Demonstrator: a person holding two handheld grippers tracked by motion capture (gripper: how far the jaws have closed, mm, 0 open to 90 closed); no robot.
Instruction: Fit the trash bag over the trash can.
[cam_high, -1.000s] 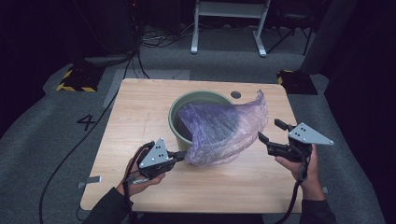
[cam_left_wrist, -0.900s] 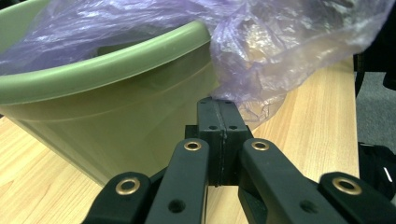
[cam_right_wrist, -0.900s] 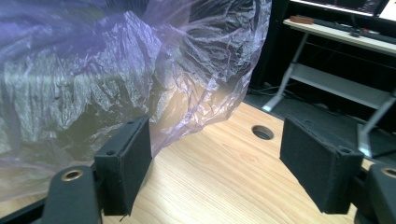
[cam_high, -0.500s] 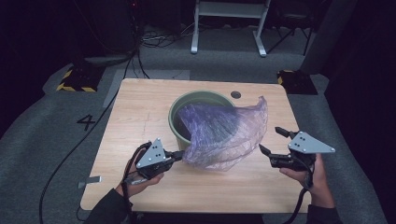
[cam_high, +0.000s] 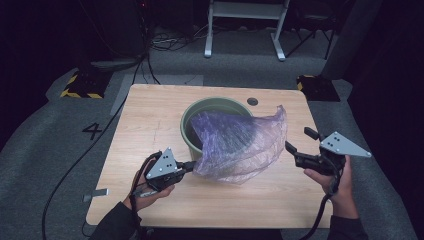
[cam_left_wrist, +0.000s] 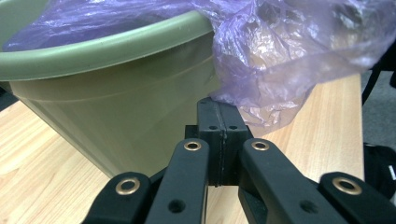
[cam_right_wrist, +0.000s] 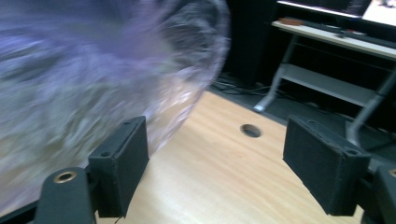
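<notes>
my left tongs (cam_left_wrist: 219, 122) are pinched tight on the edge of the purple plastic bag (cam_high: 240, 145) draped over the green pot (cam_high: 200, 112) on the table (cam_high: 150, 120), while my right tongs (cam_high: 299, 146) gape wide just beside it.

Light from above falls on the table (cam_high: 150, 130) while the room around it stays dark. The plastic bag (cam_right_wrist: 70, 84) smears with motion blur in the right gripper view.

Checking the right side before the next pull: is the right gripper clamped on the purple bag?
No: the right gripper stands wide open, with the purple bag beside it.
</notes>
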